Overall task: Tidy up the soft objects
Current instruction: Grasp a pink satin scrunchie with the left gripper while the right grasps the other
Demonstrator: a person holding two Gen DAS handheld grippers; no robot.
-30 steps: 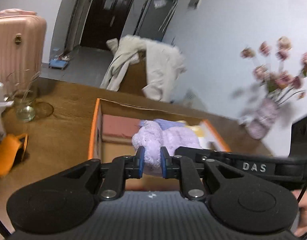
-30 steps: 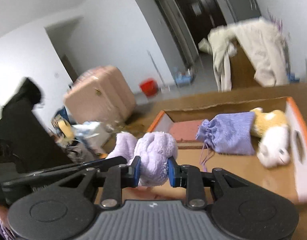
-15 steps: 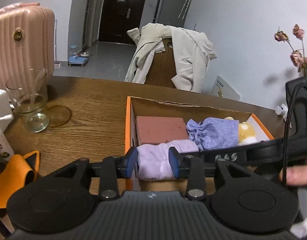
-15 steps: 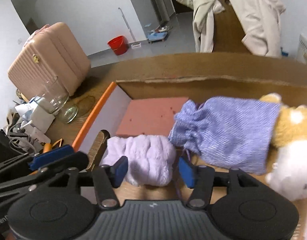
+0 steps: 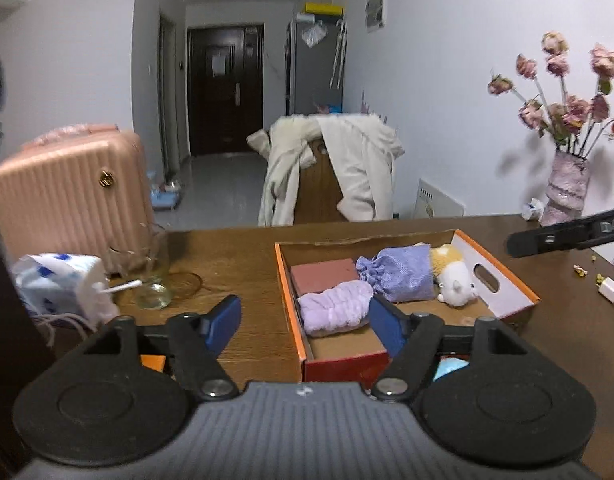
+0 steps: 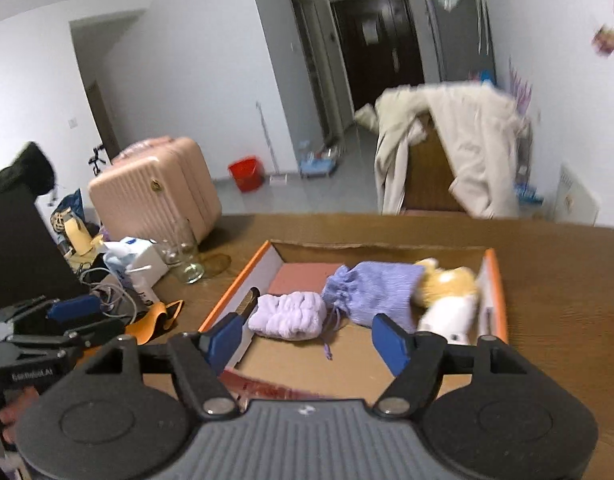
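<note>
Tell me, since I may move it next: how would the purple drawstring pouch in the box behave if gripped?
The purple drawstring pouch looks like creased cloth, so it would probably squash and sag. Its loose cord may dangle or snag. It seems plump, yet likely light.

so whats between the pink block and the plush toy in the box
The lavender drawstring pouch lies between the pink block and the plush toy, touching the toy; both wrist views show it.

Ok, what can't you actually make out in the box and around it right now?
- Plush toy: motion-blurred in the right wrist view, so its shape is unclear.
- Light blue item: left wrist view, mostly hidden behind the left gripper's fingers.
- Box front wall: right wrist view, hidden behind the right gripper.
</note>
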